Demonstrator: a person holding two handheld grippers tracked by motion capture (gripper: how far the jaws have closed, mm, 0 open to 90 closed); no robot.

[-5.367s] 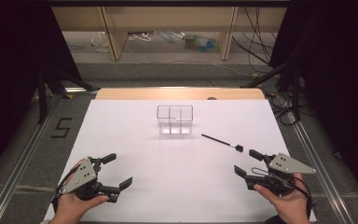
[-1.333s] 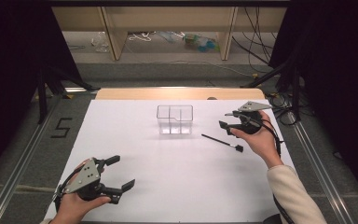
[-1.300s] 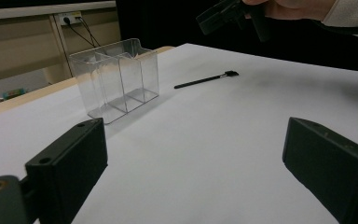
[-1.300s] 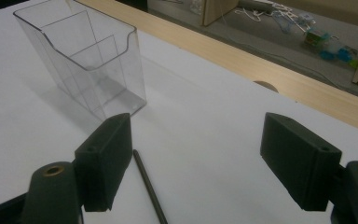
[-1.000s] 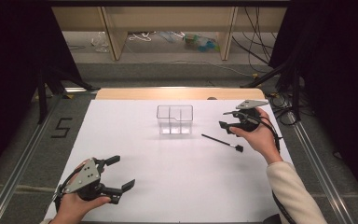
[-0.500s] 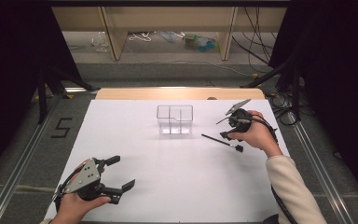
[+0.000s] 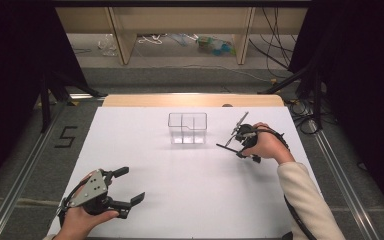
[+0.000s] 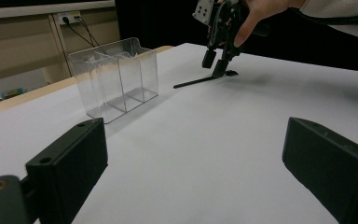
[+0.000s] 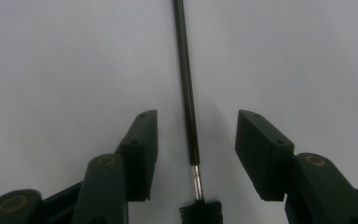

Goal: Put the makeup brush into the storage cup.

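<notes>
Two claw jaws astride thin black brush (image 9: 188, 93), bristles cut off below

Right gripper (image 7: 237, 142) tipped down at the far right, jaws half apart and just closing, left gripper (image 7: 127, 186) low, level, jaws wide.

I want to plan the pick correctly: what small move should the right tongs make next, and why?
Probably keep closing. The right tongs straddle the thin black brush lying on the white table; their jaws have just been closing, yet gaps remain on both sides, so nothing is gripped.
</notes>
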